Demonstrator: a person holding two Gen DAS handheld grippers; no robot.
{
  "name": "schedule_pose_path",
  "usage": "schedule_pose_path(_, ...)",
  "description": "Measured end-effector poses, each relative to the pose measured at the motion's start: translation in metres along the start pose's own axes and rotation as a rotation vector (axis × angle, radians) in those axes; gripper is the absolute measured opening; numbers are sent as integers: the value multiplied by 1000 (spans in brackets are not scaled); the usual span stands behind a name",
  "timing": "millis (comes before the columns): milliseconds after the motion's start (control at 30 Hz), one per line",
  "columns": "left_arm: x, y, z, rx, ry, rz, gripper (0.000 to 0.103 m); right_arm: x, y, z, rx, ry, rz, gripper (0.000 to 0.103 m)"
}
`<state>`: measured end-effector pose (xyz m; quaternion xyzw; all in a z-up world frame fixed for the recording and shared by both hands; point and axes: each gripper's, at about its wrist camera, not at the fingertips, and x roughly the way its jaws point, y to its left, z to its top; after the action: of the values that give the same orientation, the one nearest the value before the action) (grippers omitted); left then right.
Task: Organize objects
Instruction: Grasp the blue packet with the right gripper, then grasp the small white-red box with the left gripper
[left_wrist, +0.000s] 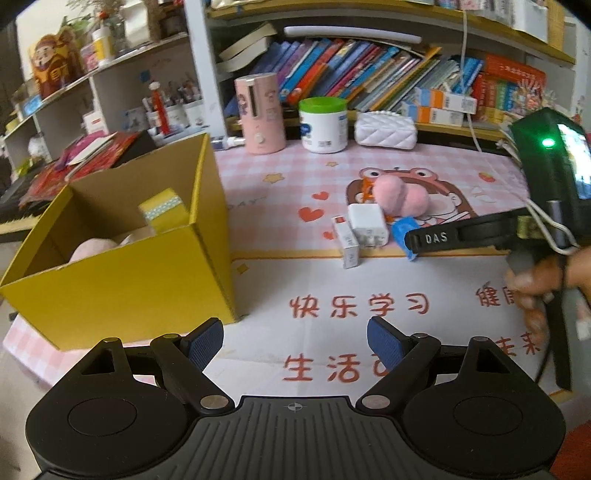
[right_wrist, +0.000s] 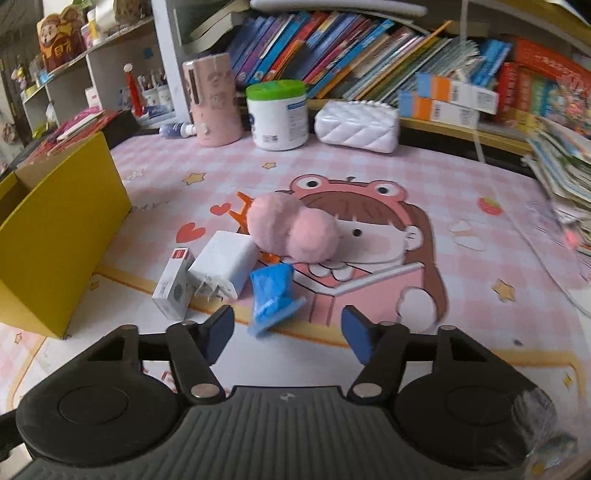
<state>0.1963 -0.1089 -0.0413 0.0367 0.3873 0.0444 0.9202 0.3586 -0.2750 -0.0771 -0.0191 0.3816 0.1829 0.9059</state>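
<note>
A pile lies on the pink cartoon mat (right_wrist: 480, 258): a pink pom-pom (right_wrist: 291, 229), a white charger (right_wrist: 225, 264), a small white box with a red end (right_wrist: 173, 284) and a blue packet (right_wrist: 273, 291). My right gripper (right_wrist: 290, 334) is open just in front of the blue packet, whose near end lies between the fingertips without touching the pads. In the left wrist view one of its fingers (left_wrist: 432, 240) reaches the blue packet (left_wrist: 402, 229) from the right. My left gripper (left_wrist: 295, 341) is open and empty, right of the yellow cardboard box (left_wrist: 122, 291).
The yellow box holds a small yellow carton (left_wrist: 162, 208) and something pink (left_wrist: 92, 247). At the back stand a pink cylinder (left_wrist: 260, 110), a green-lidded white jar (left_wrist: 323, 125) and a white quilted bag (left_wrist: 386, 129) under shelves of books. A person's hand (left_wrist: 535, 288) holds the right gripper.
</note>
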Motion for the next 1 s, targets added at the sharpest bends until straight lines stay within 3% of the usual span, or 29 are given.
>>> schedule_pose_path(200,-2,-3,1,2,2,15,87,30,3,7,-39,25,9,54)
schedule_pose_path(300,1,-8,3,12,3,4,87,40,1,9,-49,35,11,43)
schedule_pose_path(333,3,-10,4,17,2,-1,87,41,1,10,-55,27,14,34)
schedule_pose_path(567,21,-24,21,42,-32,-27,85,19,-19,15,-9,-16,81,32)
schedule_pose_path(633,30,-28,28,49,-36,-27,76,9,-24,16,16,-29,73,32)
schedule_pose_path(700,41,-31,36,44,-26,-40,58,-1,-29,16,33,-40,66,32)
schedule_pose_path(933,82,-39,57,-23,-25,-62,50,-25,-35,10,49,-43,82,32)
schedule_pose_path(1000,93,-40,62,-31,-16,-58,41,-28,-34,8,39,-37,89,32)
